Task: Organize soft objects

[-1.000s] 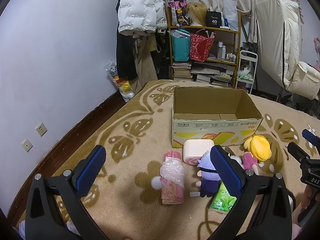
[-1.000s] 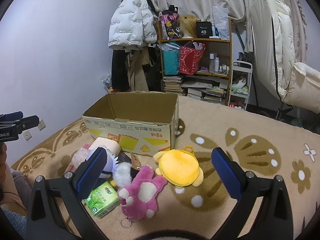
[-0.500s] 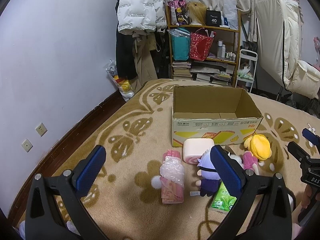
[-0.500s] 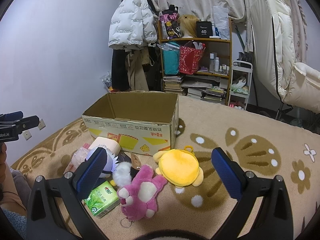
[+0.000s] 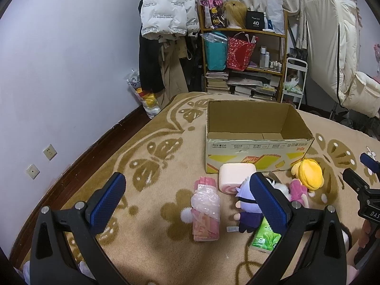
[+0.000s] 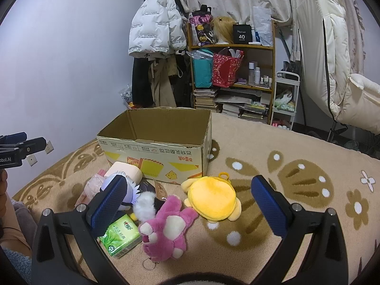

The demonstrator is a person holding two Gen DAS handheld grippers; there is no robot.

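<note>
On a beige patterned blanket [image 6: 296, 147] before a cluttered shelf [image 6: 237, 71], plush toys [image 6: 171, 225] lie beside an open box [image 6: 156, 152]; both hand-held grippers, left [image 5: 187, 197] and right [image 6: 187, 197], gape wide, empty.

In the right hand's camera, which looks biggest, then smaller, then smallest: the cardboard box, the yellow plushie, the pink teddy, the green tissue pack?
1. cardboard box, clearly biggest.
2. pink teddy and yellow plushie: too alike to rank, and the teddy lies nearer the camera.
3. green tissue pack, smallest, partly hidden by a finger.
</note>
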